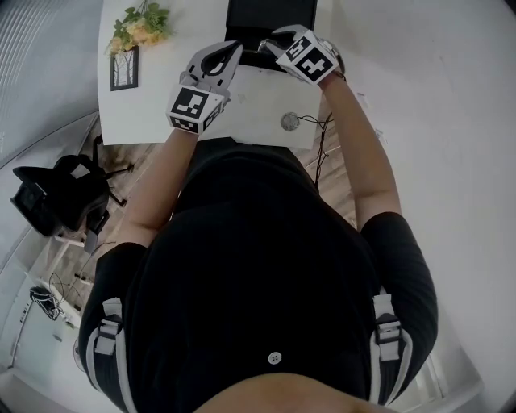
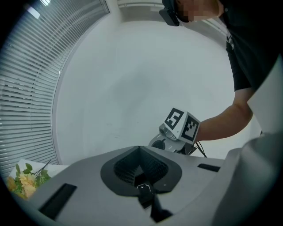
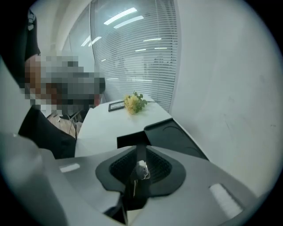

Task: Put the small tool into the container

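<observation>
Head view: the white rectangular desk [image 1: 242, 105] fills the top of the frame. The black rectangular container [image 1: 270, 20] sits at its far middle. At the desk's left end a dark picture frame [image 1: 124, 68] lies beside a bunch of yellow flowers [image 1: 141, 24].

Both grippers are held above the desk. The right gripper [image 1: 271, 47] is at the container's front edge. The left gripper [image 2: 142, 187] is just beside it, over bare desk.

Left gripper view: fingers are pressed together, and I make out no object between them.

Right gripper view: fingers are clamped on the small dark tool with a silvery end [image 3: 141, 167]. The tool is off the desk, with the container just to its right.

A small round grey puck [image 1: 290, 122] with a thin cable rests near the desk's front edge.
</observation>
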`<state>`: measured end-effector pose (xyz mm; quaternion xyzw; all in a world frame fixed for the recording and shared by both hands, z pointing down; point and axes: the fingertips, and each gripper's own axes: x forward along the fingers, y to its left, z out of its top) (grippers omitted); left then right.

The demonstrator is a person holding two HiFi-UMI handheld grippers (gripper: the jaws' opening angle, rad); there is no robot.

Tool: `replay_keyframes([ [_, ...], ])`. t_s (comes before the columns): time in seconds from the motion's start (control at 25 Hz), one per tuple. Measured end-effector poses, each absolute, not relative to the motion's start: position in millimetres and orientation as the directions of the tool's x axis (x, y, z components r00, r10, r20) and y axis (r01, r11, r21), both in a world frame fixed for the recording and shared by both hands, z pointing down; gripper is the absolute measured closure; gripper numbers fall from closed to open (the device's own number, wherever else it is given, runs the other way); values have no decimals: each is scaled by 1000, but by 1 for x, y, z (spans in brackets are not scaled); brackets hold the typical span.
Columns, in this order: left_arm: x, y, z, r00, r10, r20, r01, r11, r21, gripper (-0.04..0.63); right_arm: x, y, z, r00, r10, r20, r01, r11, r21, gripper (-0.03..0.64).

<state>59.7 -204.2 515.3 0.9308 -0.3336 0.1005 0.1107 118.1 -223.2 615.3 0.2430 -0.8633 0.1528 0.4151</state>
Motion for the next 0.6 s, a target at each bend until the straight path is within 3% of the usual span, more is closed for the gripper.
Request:
replay_keyframes([
  [0.28,57,-187,485,771,-592,235,-630,-763,145,588,116,-217,509,-651,-527,547,-637,770,-17,558],
  [0.6,56,-164,442,772,-610,179,-632,-768,107,588,120,-171,405,-705,-662,256,-680,733,24,606],
])
